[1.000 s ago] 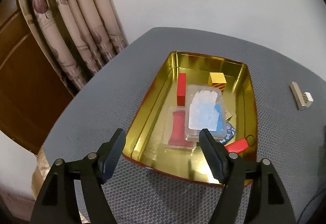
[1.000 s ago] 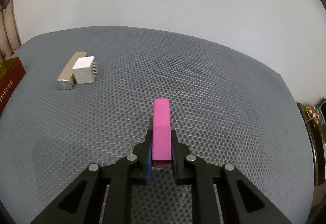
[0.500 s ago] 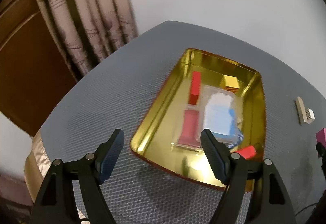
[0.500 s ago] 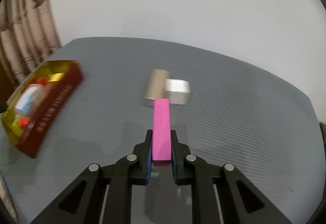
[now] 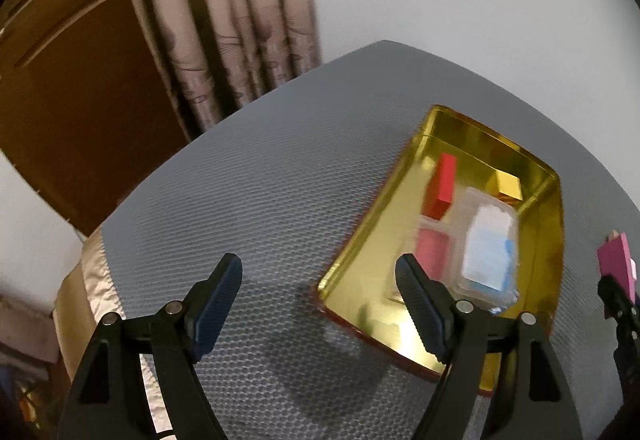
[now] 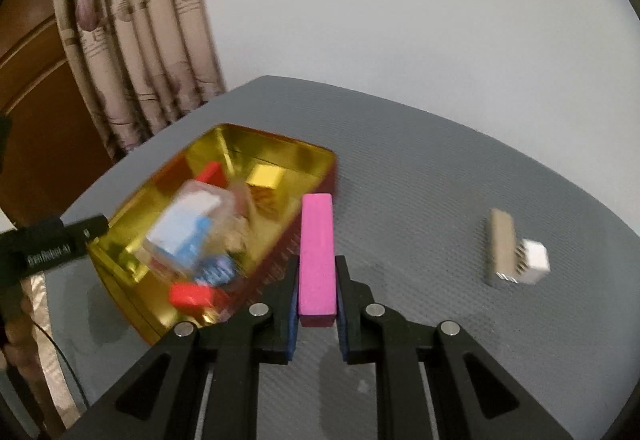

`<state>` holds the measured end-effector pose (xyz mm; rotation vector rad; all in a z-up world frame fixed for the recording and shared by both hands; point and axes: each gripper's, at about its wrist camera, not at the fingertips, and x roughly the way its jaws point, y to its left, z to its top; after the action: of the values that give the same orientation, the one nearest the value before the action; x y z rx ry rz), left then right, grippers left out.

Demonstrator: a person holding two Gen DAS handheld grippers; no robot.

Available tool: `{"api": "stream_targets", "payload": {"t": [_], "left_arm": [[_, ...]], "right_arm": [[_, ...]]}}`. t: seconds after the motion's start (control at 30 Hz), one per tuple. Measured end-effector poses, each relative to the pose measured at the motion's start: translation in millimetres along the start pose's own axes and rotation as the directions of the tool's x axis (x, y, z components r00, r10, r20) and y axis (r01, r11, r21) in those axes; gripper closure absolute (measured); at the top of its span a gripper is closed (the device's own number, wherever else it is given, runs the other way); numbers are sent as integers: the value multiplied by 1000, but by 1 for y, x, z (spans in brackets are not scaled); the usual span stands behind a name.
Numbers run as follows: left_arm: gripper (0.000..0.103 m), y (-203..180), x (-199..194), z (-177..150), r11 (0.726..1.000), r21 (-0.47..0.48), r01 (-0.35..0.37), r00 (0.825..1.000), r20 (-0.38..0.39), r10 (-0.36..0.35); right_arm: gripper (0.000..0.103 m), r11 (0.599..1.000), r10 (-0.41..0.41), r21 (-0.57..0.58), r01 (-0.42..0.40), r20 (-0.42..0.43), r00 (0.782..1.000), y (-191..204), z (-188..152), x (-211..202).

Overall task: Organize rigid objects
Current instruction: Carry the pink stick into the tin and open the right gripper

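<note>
My right gripper (image 6: 317, 292) is shut on a pink block (image 6: 317, 256) and holds it above the table, just right of the gold tin (image 6: 320, 155). The block also shows at the right edge of the left wrist view (image 5: 618, 264). The gold tin (image 5: 360, 252) holds a red block (image 5: 443, 185), a yellow block (image 5: 508, 185), a clear plastic box (image 5: 490, 244) and other small items. My left gripper (image 5: 320, 300) is open and empty, low over the table at the tin's near left corner. A beige bar (image 6: 502, 244) and a white cube (image 6: 534, 256) lie together on the table to the right.
The round table has a grey honeycomb mat (image 5: 260, 179). A patterned curtain (image 5: 224, 19) and a brown wooden door (image 5: 72, 87) stand behind its left edge. A white wall is at the back.
My right gripper has swung left with the pink block, from open table to beside the tin. My left gripper has shifted left, so the tin now sits to its right.
</note>
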<state>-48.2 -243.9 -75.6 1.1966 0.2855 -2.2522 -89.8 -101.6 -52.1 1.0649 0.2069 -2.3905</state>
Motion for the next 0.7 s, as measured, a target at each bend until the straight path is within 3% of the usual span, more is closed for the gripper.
{"api": "stream_targets", "payload": {"t": [0.33, 0.7], "left_arm": [[26, 20, 13, 5, 994, -101, -51, 998, -41, 47], [26, 23, 13, 4, 994, -90, -65, 997, -34, 62]], "right_arm": [[88, 998, 26, -63, -29, -44, 999, 57, 38, 59], [88, 997, -3, -79, -4, -90, 996, 57, 46, 97]]}}
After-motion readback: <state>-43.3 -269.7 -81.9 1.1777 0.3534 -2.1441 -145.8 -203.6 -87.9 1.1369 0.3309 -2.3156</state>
